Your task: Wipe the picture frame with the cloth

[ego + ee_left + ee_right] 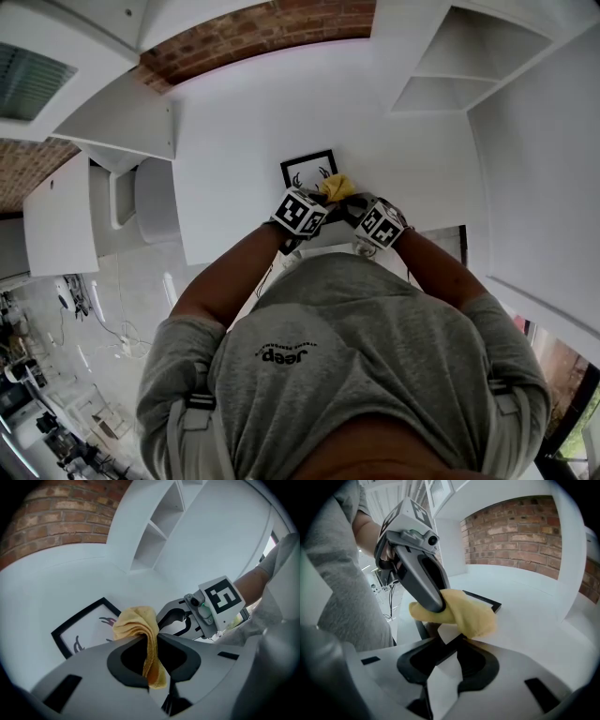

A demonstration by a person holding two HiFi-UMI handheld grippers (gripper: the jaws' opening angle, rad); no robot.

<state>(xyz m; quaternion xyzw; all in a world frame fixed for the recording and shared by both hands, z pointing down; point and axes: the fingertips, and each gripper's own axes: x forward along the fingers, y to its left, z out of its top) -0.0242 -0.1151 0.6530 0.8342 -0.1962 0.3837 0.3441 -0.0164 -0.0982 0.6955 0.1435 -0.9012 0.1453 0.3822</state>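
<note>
Picture frame (487, 603) first: its near black rail sits between the right gripper (453, 641) fingers (497, 677), which look pinched narrow on it, so that hand reads as the steadying one. Left gripper (151, 638) fingers (89, 663) are closed on the cloth (140, 625). It's yellow and bunched, one fold pulled through the gap, main wad sticking out past the tips. In the right gripper view the wad sits over the near part of the frame, just ahead of the right fingers. Can't tell whether it presses on the glass or hangs just off it. The picture frame is on the white tabletop (244, 122), toward its front edge, straight in front of the person, with both grippers crowded at its near side. The far corner and a bit of the print show; cloth and grippers cover the near part. Progress, my read: setup is done (cloth gripped, frame pinned), and wiping is at most under way at the near-right corner. Nothing on the glass shows which areas are already clean. Left to do: passes over the far and left parts of the glass and the black rails, then release the frame.
</note>
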